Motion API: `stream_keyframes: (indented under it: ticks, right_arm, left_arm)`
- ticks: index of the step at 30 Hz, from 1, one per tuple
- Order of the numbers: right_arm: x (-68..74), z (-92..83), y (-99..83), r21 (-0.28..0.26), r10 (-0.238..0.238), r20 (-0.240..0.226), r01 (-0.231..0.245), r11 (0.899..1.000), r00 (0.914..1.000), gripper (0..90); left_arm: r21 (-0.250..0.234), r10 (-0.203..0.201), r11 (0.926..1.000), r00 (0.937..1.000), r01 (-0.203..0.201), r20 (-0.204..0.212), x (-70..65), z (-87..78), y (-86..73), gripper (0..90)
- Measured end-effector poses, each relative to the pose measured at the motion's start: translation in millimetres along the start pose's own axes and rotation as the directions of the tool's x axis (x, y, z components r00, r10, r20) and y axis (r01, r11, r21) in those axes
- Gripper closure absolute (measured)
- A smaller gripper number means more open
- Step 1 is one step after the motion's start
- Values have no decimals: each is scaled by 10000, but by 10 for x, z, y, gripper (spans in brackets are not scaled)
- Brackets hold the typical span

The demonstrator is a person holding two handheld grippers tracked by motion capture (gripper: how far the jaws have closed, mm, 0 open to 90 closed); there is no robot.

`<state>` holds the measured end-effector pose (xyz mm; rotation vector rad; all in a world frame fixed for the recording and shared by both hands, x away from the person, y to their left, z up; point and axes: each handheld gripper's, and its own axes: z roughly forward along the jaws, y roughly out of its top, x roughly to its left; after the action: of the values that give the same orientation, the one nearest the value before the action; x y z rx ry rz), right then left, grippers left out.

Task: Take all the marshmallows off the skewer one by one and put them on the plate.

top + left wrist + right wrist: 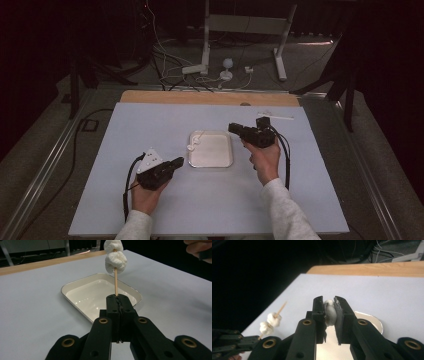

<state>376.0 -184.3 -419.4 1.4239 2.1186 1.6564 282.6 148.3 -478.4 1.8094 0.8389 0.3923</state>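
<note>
A thin wooden skewer (115,282) carrying 2 white marshmallows (115,261) stands up out of the left gripper (117,298), whose jaws are pressed together on the stick's bare lower end. From above, the skewer's loaded end reaches over the near left corner of a shallow white tray (220,162) that sits in the middle of the pale grey table (125,200). In the right gripper view the same skewer (277,315) tilts upward, its pointed tip bare above the 2 marshmallows (270,323).

The right gripper (329,306) is clamped on a third marshmallow (330,313), squeezed between its jaws. That gripper (235,128) hangs above the table just beyond the tray's far right corner, pointing left, with its black cable (286,155) trailing back along the person's sleeve.

The left gripper (176,163) sits just off the tray's left edge, near its front corner, held low over the table with a grey three-cornered plate (150,160) on top.

A wooden strip (210,97) runs along the table's far edge. A small white object (275,116) lies near the far right corner.
</note>
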Motion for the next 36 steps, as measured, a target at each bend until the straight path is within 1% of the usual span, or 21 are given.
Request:
stream_keyframes:
  ticks: [3,5,8,9,10,15,17,18,19,20,21,22,24,25,26,28,29,30,31,32,36]
  right_arm:
    - [3,90,-41,317,-136,180,130,9994,9997,795]
    - [-1,120,-57,388,-207,248,197,9991,9995,795]
    - [-3,235,-133,838,-396,514,352,9959,9979,790]
    - [-3,235,-133,838,-396,514,352,9959,9979,790]
    - [-9,291,-168,1075,-468,629,398,9934,9969,787]
    - [-39,420,-245,1628,-592,902,439,9857,9942,781]
    - [-45,442,-260,1716,-622,969,449,9841,9933,770]
    - [-50,481,-283,1857,-760,1050,555,9810,9916,658]
    - [-50,481,-283,1857,-760,1050,555,9810,9916,658]
    - [-46,504,-303,1886,-851,1149,624,9801,9897,514]
    - [-46,504,-303,1886,-851,1149,624,9801,9897,514]
    - [-41,510,-311,1898,-885,1223,642,9797,9885,428]
    - [-29,508,-318,1862,-903,1291,653,9803,9875,344]
    - [-26,499,-316,1824,-813,1189,587,9815,9896,298]
    - [-11,476,-306,1728,-712,913,546,9834,9933,249]
    - [3,462,-301,1682,-683,767,546,9842,9947,230]
    - [30,431,-290,1633,-630,441,550,9850,9970,213]
    - [30,431,-290,1633,-630,441,550,9850,9970,213]
    - [61,403,-282,1551,-622,185,586,9862,9979,206]
    - [61,403,-282,1551,-622,185,586,9862,9979,206]
    - [136,359,-265,1379,-561,-425,615,9885,9975,215]
  left_arm:
    - [30,-40,10000,10000,40,-40,9,5,-5,900]
    - [30,-50,10000,10000,51,-50,9,11,-8,900]
    - [51,-41,10000,10000,42,-57,6,17,-9,900]
    - [51,-41,10000,10000,42,-57,6,17,-9,900]
    - [59,-41,10000,10000,41,-58,5,19,-10,900]
    - [104,-30,9999,10000,31,-60,4,26,-11,900]
    - [142,-17,9999,10000,18,-46,2,32,-12,900]
    - [163,-2,9999,10000,3,-47,0,35,-13,900]
    - [179,16,9998,10000,-15,-52,-1,37,-13,900]
    - [187,21,9998,10000,-20,-54,-2,39,-13,900]
    - [194,20,9998,10000,-19,-50,-1,41,-13,900]
    - [196,16,9998,10000,-15,-53,-1,42,-14,900]
    - [199,3,9998,10000,-2,-56,-1,43,-14,900]
    - [197,-17,9998,10000,19,-62,-1,45,-14,900]
    - [200,-38,9998,10000,40,-67,0,46,-15,900]
    - [211,-40,9998,10000,42,-64,1,48,-15,900]
    - [214,-47,9998,10000,48,-57,1,50,-15,900]
    - [211,-53,9998,10000,54,-59,0,52,-16,900]
    - [214,-50,9998,10000,51,-49,-1,54,-16,900]
    - [211,-45,9998,10000,45,-43,-3,56,-16,900]
    - [233,-12,9997,10000,13,-28,-6,61,-16,900]
